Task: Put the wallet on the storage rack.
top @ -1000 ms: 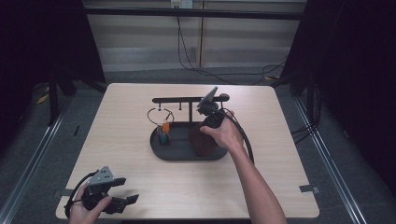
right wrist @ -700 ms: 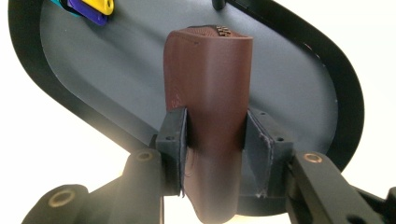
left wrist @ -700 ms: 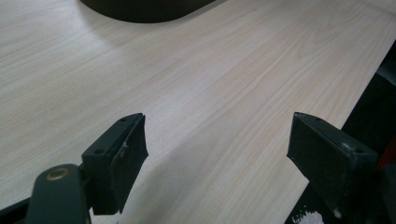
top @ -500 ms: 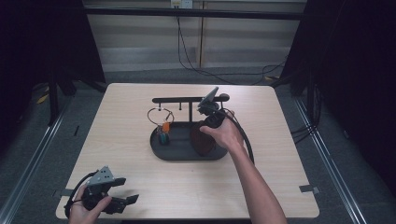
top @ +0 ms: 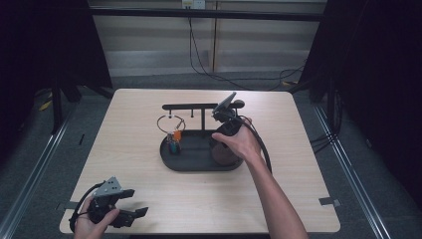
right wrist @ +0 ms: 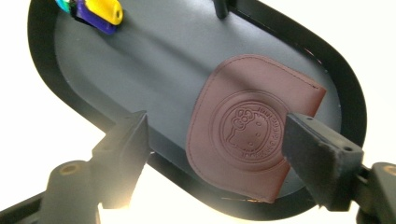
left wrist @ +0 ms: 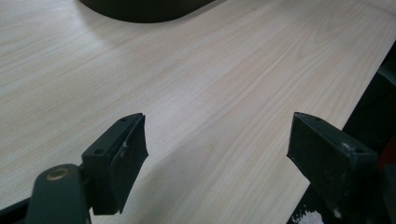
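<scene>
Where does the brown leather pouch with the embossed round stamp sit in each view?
High view: brown leather pouch at the right end of the black oval tray, partly behind the person's right hand.
Left gripper view: not in it.
Right gripper view: pouch right of centre.
Shared landmark: the tray, whose edge tops the left gripper view.

Overhead table (top: pixel 149 199); close tong-mounted views

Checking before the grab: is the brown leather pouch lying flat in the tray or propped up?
Flat. The brown leather pouch lies stamped face up on the floor of the black tray, between the right tool's open jaws.
</scene>
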`<state>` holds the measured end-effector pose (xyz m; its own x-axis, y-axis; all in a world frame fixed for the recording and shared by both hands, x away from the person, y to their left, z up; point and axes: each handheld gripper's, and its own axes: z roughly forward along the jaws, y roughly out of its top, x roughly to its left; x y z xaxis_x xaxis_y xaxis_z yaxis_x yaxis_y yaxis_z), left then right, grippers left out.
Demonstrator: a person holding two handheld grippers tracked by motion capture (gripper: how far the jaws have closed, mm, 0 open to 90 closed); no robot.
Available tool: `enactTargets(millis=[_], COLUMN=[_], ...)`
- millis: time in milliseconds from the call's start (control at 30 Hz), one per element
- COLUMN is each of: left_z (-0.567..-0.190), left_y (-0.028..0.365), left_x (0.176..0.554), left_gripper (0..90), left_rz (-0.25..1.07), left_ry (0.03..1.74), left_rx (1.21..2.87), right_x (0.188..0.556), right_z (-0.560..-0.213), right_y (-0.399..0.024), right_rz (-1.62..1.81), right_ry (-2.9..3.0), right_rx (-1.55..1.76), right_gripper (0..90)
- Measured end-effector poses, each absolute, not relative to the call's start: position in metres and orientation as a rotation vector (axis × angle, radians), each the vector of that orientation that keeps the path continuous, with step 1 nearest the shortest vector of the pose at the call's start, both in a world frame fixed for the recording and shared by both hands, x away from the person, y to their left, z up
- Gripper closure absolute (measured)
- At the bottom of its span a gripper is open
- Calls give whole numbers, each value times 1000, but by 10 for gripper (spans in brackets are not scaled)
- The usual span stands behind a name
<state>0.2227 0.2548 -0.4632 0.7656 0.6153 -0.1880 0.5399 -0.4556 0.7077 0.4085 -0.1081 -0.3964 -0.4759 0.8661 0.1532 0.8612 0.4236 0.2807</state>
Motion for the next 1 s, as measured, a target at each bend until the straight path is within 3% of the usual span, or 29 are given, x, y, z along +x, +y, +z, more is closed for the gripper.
enactTargets(millis=[200, 1000], left_z=[-464, -465], left_y=[256, 260], left_x=[224, 227], left_gripper=[193, 176], left_rz=[117, 158], left_ry=[862, 955], left_rx=[2155, 2075], right_x=[402, 367], right_z=[-390, -389], right_y=[-116, -154], right_rz=[586, 873], right_ry=[2636, 2543], right_rx=[1590, 1591], right_gripper=[150, 168])
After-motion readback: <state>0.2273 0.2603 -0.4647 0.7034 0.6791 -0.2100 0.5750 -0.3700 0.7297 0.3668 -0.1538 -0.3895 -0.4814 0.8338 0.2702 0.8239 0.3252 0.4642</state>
